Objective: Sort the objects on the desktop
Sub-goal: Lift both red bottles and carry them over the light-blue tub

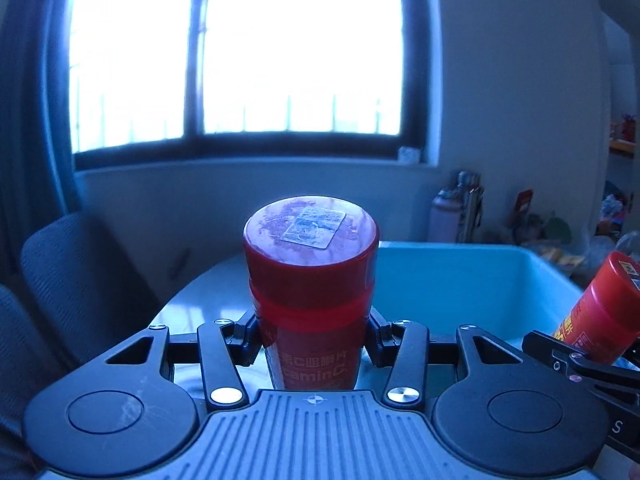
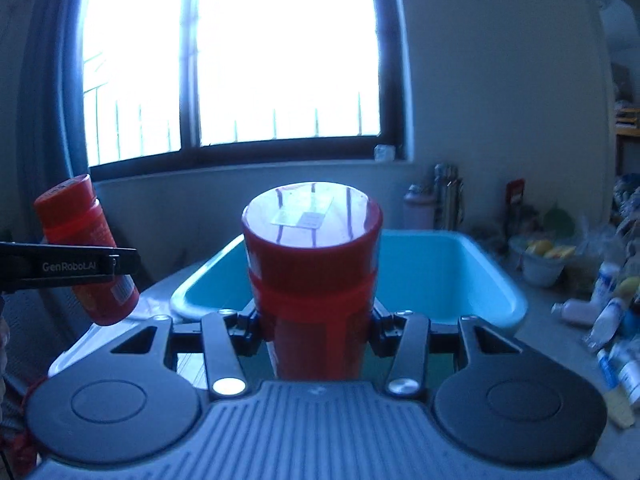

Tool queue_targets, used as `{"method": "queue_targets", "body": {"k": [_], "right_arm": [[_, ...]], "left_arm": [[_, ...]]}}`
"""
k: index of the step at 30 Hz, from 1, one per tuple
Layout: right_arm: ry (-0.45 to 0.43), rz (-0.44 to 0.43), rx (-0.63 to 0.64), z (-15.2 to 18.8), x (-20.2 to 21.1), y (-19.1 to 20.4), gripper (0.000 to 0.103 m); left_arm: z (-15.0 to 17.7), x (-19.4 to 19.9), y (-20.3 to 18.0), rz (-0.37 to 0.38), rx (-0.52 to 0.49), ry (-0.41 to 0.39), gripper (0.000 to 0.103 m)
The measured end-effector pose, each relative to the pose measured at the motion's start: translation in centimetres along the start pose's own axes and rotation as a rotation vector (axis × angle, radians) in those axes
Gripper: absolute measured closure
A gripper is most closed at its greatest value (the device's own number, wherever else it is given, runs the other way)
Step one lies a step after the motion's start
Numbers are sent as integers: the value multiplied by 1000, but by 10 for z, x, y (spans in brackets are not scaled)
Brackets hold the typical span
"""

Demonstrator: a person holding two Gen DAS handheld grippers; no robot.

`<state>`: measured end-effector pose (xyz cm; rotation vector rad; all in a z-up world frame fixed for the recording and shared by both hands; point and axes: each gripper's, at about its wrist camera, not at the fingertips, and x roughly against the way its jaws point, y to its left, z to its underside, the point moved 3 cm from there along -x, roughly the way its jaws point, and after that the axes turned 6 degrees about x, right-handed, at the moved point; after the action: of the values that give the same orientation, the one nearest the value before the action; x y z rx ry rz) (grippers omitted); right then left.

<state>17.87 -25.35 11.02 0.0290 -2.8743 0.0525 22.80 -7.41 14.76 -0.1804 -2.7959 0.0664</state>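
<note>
My left gripper (image 1: 314, 340) is shut on a red vitamin bottle (image 1: 312, 280) with a red cap and holds it upright above the table. My right gripper (image 2: 316, 332) is shut on a second red bottle (image 2: 314, 272), also upright. Each held bottle shows in the other view: the right one at the right edge (image 1: 600, 312), the left one tilted at the left (image 2: 86, 248). A light blue bin (image 2: 440, 276) stands just beyond both grippers; it also shows in the left wrist view (image 1: 460, 276). Its inside is mostly hidden behind the bottles.
Several small bottles and tubes (image 2: 612, 320) lie on the table at the right. A bowl of yellow fruit (image 2: 544, 256), a pink flask (image 2: 420, 206) and clutter stand along the back wall. A dark office chair (image 1: 80, 280) stands at the left. A window is behind.
</note>
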Motion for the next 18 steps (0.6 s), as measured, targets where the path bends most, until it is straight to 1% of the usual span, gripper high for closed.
{"method": "queue_targets", "body": {"k": [4,7,13,18], "right_arm": [[-34,44,6,-20,-4,-12,53],[-54,75,13,-33,-8,-21,53],[-28,129,-13,-41,-35,-41,53],[31,146,-30,-37,-61,-52,53]], "left_arm": [[-17,-8,-21,38,-21,-14,53],[-28,-21,-36,69,-38,-12,53],[-36,-55,-57,124,-72,15,53],[-30,-87,-63,155,-89,55,53]]}}
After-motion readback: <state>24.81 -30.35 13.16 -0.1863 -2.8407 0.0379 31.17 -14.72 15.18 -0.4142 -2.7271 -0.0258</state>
